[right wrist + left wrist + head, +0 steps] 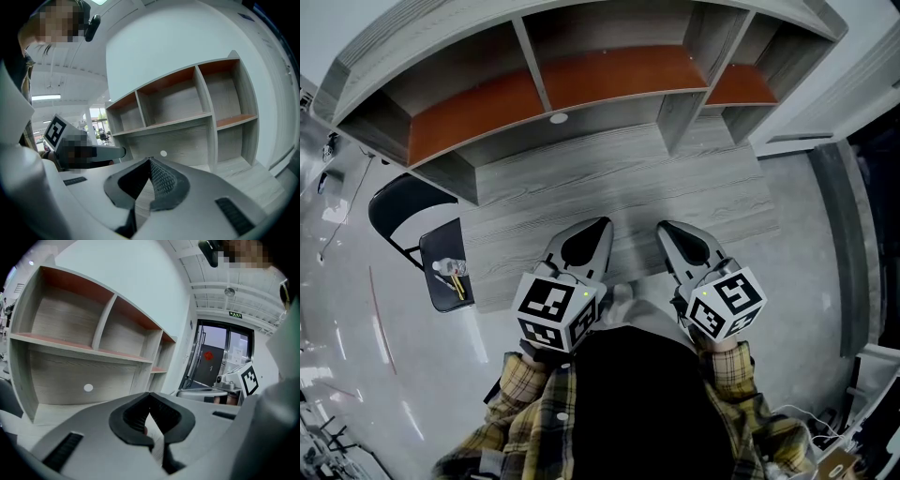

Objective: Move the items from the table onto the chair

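The grey wood table (609,178) shows no loose items on its top. To its left stands a black chair (405,202). On the chair's seat lie a small clear item and some thin yellow ones (452,275). My left gripper (605,223) and right gripper (662,226) hover side by side over the table's near edge, pointing toward the shelves. Both have their jaws shut with nothing between them; the same closed tips show in the left gripper view (149,393) and the right gripper view (150,160).
A shelf unit (581,75) with orange-lined compartments rises at the back of the table, with a small white disc (559,118) on its back panel. Glossy floor lies to the left around the chair. Cables (825,441) sit at the bottom right.
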### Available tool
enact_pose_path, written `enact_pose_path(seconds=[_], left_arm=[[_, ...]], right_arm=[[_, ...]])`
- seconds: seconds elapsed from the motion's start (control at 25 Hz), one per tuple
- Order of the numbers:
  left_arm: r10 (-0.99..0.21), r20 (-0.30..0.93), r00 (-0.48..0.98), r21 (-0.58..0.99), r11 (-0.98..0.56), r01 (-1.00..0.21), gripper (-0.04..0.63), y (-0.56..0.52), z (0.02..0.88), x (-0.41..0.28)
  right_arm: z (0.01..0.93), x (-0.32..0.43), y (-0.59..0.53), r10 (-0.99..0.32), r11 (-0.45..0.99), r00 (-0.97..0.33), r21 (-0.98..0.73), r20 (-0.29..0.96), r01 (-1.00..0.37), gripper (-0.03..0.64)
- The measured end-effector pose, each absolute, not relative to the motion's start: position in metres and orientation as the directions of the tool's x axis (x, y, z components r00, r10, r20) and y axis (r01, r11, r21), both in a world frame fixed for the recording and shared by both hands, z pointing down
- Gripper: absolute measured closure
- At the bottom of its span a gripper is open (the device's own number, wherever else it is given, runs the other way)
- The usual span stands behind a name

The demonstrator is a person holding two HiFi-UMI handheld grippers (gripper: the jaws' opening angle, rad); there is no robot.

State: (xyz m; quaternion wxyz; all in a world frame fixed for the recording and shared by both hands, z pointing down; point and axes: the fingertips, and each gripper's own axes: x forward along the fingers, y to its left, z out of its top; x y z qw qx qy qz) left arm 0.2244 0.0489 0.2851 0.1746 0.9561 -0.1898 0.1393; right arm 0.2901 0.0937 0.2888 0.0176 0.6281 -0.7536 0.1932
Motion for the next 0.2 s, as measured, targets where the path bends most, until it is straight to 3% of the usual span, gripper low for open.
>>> enact_pose_path(seconds=[0.2], left_arm=[[-0.333,0.337,0.881,0.285,-0.855,-0.432,0.591,0.0472,0.2875,0.2188]], right_arm=[[0.2923,0.2886,0.0949,-0.938,0.141,-0.220,-0.287,0.267,-0.948,0.600]])
